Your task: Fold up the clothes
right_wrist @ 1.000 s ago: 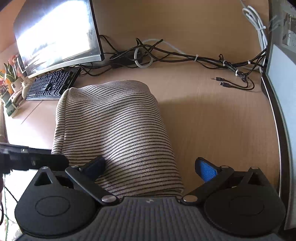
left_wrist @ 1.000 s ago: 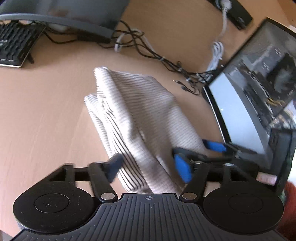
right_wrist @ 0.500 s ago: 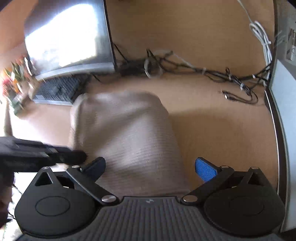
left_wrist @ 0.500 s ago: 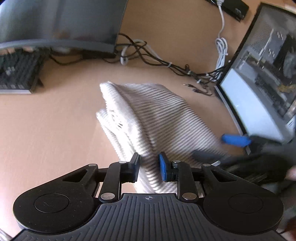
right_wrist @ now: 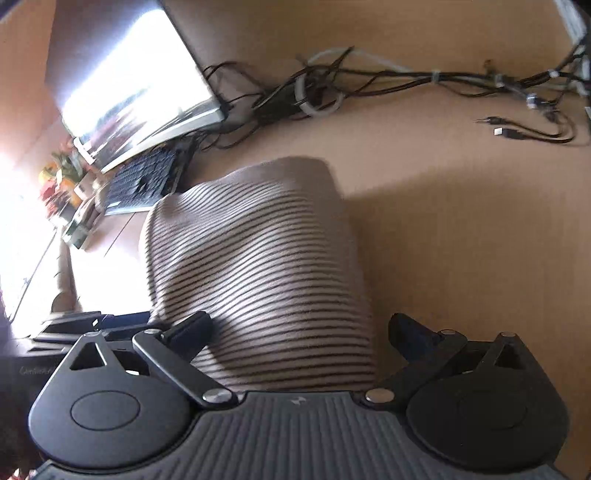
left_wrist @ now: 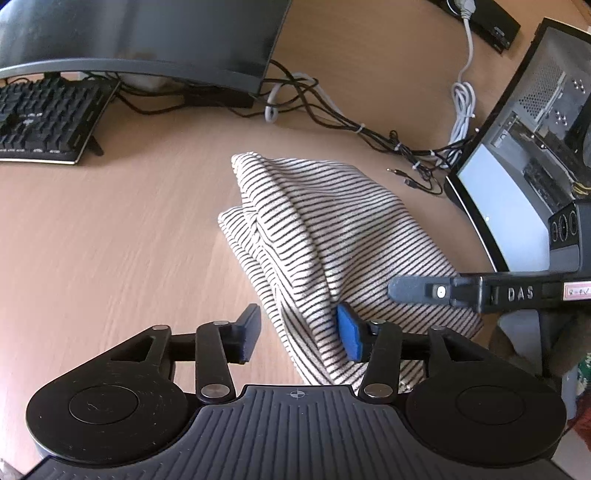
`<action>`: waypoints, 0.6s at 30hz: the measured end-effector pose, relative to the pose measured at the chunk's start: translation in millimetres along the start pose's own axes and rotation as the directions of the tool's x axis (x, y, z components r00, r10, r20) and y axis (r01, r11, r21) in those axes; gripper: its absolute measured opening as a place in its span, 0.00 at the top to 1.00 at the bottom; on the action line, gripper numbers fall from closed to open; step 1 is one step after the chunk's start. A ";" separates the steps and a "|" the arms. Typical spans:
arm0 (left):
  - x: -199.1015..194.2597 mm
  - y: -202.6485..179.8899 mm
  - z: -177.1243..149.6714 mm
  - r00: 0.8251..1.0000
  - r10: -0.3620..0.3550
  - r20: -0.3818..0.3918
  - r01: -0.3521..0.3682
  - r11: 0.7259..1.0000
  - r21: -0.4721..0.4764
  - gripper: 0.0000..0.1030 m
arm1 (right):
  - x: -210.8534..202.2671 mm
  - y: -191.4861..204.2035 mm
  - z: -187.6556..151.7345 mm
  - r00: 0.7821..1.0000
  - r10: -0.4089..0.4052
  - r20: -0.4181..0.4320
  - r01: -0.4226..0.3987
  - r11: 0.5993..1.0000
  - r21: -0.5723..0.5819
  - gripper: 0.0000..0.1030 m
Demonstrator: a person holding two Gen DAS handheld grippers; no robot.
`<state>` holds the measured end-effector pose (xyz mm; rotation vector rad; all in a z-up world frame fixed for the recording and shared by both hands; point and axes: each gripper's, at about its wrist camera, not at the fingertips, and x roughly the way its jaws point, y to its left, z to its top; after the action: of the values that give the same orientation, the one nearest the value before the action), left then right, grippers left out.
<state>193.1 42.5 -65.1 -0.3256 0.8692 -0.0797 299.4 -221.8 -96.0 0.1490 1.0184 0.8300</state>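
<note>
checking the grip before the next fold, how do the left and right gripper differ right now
The left gripper is open only partway, reaching the striped shirt from its layered side edge. The right gripper is spread much wider, straddling the shirt's whole near end. Both are open with cloth between their fingers, neither clamped.

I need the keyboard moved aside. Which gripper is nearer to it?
Left. The left gripper sits at the striped cloth's keyboard-side edge; the keyboard lies beyond bare desk. The right gripper is at the cloth's other side.

1 striped garment mid-desk; behind it 1 keyboard, 1 monitor; 2 grippers: left, right.
</note>
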 end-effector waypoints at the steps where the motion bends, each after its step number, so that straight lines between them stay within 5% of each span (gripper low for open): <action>1: 0.2 2.4 0.5 1.000 -0.003 0.000 0.003 1.000 -0.003 0.47 | 1.9 4.1 -0.2 1.000 0.010 -0.008 -0.010 1.000 -0.007 0.09; 18: -33.7 151.6 41.6 0.982 0.173 0.073 -0.163 0.978 -0.128 0.39 | 125.0 133.6 55.2 0.999 0.021 -0.035 -0.026 0.990 -0.137 0.11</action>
<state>193.4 203.2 -62.8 -0.3651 0.8166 0.1438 303.0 -30.8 -89.3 0.0298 0.9885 0.9239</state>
